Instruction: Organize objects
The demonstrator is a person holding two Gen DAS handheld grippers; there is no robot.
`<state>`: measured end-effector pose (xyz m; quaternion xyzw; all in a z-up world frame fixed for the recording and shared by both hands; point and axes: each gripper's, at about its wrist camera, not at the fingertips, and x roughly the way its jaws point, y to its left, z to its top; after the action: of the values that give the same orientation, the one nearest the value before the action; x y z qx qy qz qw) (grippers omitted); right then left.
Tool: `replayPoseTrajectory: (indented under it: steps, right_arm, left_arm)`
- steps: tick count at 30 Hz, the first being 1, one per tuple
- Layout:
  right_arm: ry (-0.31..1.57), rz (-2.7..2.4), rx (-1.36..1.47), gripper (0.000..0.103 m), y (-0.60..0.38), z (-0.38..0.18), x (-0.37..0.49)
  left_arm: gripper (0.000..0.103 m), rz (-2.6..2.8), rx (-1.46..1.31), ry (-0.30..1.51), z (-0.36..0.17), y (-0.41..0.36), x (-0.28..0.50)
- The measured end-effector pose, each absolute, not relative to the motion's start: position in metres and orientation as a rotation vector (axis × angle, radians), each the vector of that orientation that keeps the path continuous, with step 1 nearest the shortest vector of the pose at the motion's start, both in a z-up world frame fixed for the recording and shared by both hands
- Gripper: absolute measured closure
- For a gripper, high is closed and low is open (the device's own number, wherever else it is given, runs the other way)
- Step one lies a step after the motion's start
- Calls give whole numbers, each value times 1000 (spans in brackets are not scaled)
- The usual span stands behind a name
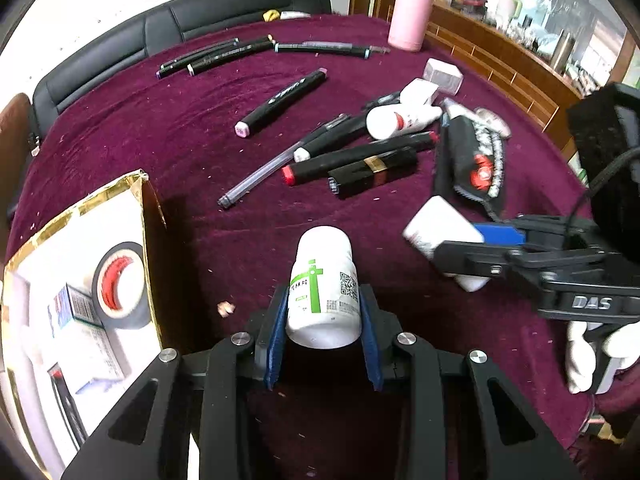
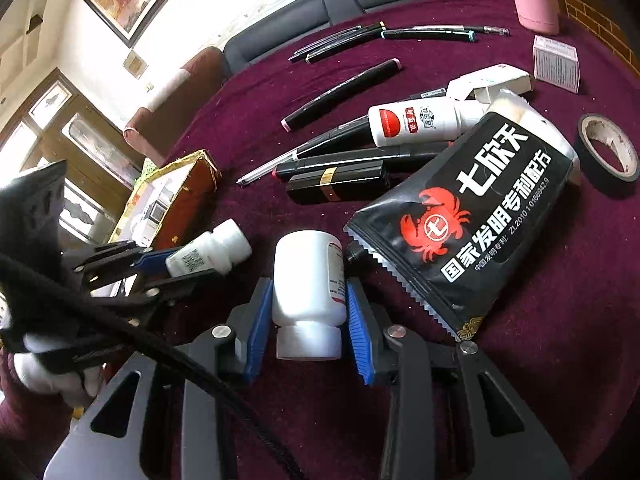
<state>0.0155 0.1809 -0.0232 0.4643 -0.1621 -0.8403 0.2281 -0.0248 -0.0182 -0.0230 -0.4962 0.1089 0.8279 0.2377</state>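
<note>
Left wrist view: your left gripper [image 1: 323,332] jaws pinch the green-label bottle [image 1: 324,288], the right gripper [image 2: 307,316] jaws pinch the white bottle [image 2: 309,280], both likely bound for the box [image 1: 80,240] at nine o'clock.

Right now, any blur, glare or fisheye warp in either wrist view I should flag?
Left wrist view: dark corners, table edge bows hard; the box interior is washed out; the green-label bottle in the left gripper is sharp. Right wrist view: the windows at left are blown out; the black pouch is crisp, while the gloved hand is smeared.
</note>
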Motion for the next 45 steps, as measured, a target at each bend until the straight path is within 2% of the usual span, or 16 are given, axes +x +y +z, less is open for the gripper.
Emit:
replayPoseTrajectory:
  steps: [6, 16, 23, 34, 39, 45]
  right_arm:
    - [-387, -2321, 1259, 69, 170, -19, 23]
    - [-452, -2229, 1264, 69, 164, -10, 55]
    - [-397, -2193, 1230, 69, 134, 12, 73]
    - [-295, -2073, 1202, 68, 51, 32, 81]
    - [-221, -2039, 1192, 68, 7, 39, 78]
    - [-178, -2001, 1211, 68, -40, 35, 64]
  left_arm:
    - [75, 2323, -1275, 189, -4, -27, 8]
    - [75, 2397, -1166, 16, 19, -62, 72]
    - [74, 2461, -1144, -187, 22, -113, 105]
    - [74, 2651, -1085, -400, 29, -210, 136]
    - [74, 2710, -1087, -406, 28, -236, 130]
    - [74, 2763, -1114, -309, 31, -258, 108]
